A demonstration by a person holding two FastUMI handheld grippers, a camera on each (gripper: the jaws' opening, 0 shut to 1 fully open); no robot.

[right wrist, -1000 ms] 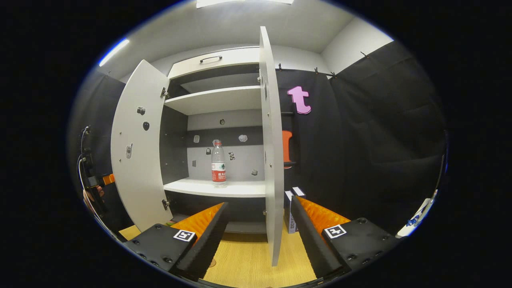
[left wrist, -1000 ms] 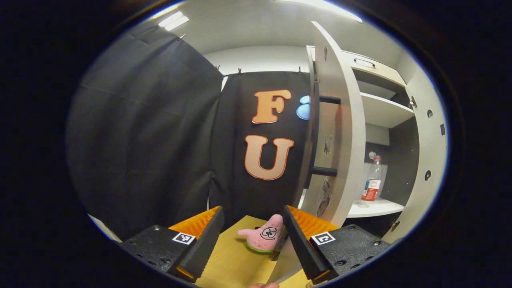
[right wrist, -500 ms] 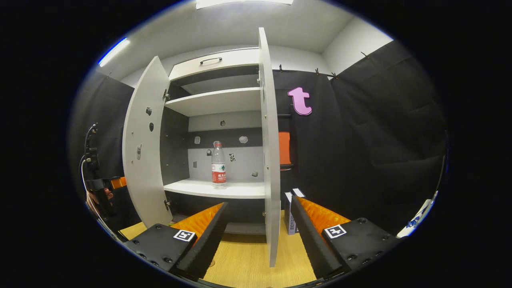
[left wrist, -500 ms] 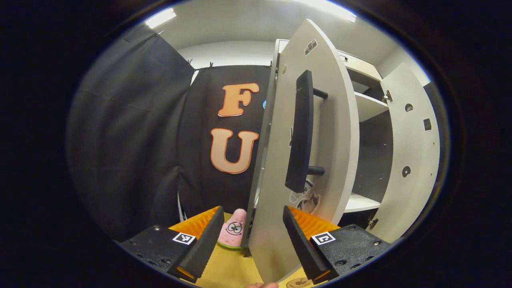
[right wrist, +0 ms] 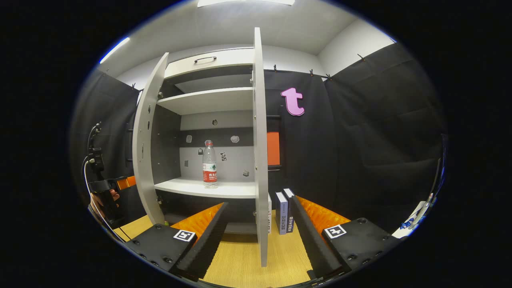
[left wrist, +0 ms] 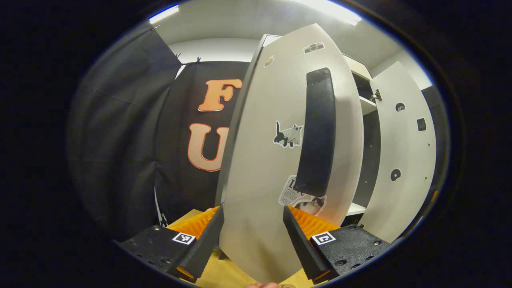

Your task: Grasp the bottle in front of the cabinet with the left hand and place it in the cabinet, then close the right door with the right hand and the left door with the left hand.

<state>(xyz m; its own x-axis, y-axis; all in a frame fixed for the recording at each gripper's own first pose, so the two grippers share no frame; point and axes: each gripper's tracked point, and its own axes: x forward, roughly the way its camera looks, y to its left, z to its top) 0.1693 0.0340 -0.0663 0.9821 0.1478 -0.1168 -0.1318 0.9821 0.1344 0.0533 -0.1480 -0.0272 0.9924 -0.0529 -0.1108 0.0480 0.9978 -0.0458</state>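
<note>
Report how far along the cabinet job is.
Done: the bottle stands on the cabinet shelf. In hand: the left gripper, open, faces the left door beside its handle. Left: the right door stands open; the right gripper is open before its edge.

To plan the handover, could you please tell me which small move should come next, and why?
Probably shift the right gripper rightward, outside the white right door, and push it shut: the clear plastic bottle stands shelved, this door open.
</note>
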